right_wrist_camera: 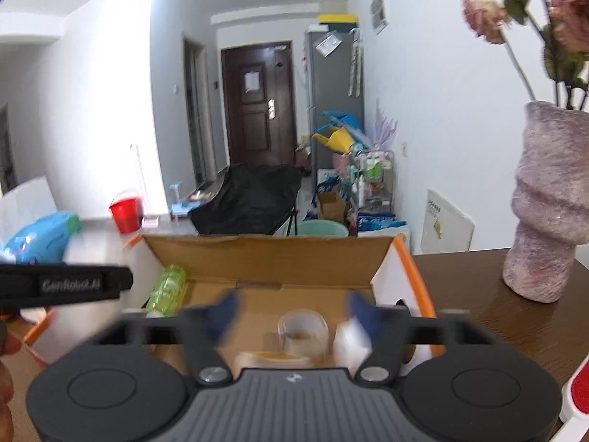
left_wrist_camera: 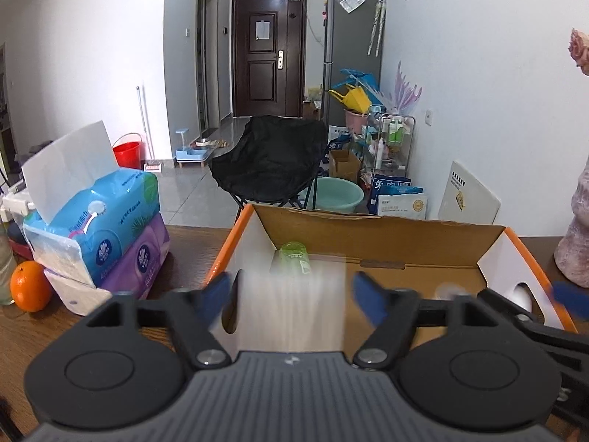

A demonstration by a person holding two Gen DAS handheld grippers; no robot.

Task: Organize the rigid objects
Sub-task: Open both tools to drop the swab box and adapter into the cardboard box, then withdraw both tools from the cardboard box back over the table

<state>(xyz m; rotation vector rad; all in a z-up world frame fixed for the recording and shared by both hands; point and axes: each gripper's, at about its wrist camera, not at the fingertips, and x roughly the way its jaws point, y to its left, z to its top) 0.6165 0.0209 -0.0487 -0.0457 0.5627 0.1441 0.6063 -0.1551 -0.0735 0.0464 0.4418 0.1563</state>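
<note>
Left wrist view looks down into an open cardboard box (left_wrist_camera: pixel 383 254) on the brown bench (left_wrist_camera: pixel 191 243). The left gripper (left_wrist_camera: pixel 291 294) has its blue fingers spread, with a pale motion-blurred thing (left_wrist_camera: pixel 291 305) between them; whether the pads touch it I cannot tell, so it may be dropping free. A green cup (left_wrist_camera: pixel 292 256) lies on its side in the far left corner of the box, straight ahead of this gripper.

In the right wrist view the right gripper (right_wrist_camera: pixel 291 316) is also spread, pinching nothing. A clear cup (right_wrist_camera: pixel 303 329) sits on the box floor just beyond and between its fingers, and a white blurred piece (right_wrist_camera: pixel 349 342) is by the right finger. The green cup (right_wrist_camera: pixel 167 289) lies far to its left, long axis running toward the back wall, so the left hand is judged nearer to it.
</note>
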